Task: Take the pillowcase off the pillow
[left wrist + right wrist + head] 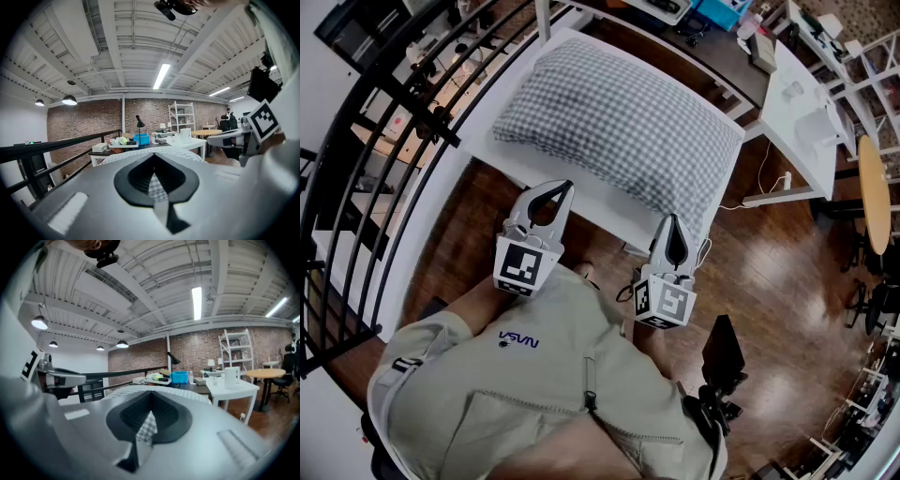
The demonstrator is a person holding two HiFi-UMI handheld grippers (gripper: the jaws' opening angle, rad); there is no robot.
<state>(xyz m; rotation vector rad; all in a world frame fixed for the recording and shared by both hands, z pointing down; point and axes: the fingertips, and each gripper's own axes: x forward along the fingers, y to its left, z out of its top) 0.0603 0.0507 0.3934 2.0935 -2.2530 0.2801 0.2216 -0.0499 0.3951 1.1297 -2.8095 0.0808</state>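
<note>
A pillow [619,122] in a grey-and-white checked pillowcase lies flat on a white table [581,202]. My left gripper [565,186] is shut, with its tips over the table's near edge just short of the pillow's near side. At the pillow's near right corner, my right gripper [672,218] is also shut. Both point almost level at the pillow. In the left gripper view the checked fabric [122,157] shows past the closed jaws of the left gripper [153,157]. The right gripper view shows the same fabric [187,391] beyond the right gripper [151,393]. I see nothing pinched in either.
A black railing [384,159] runs along the left. To the right stand another white table [797,103] and a round wooden table [874,187]. A white cable [759,178] trails on the wooden floor. A black object [722,356] stands at my right side.
</note>
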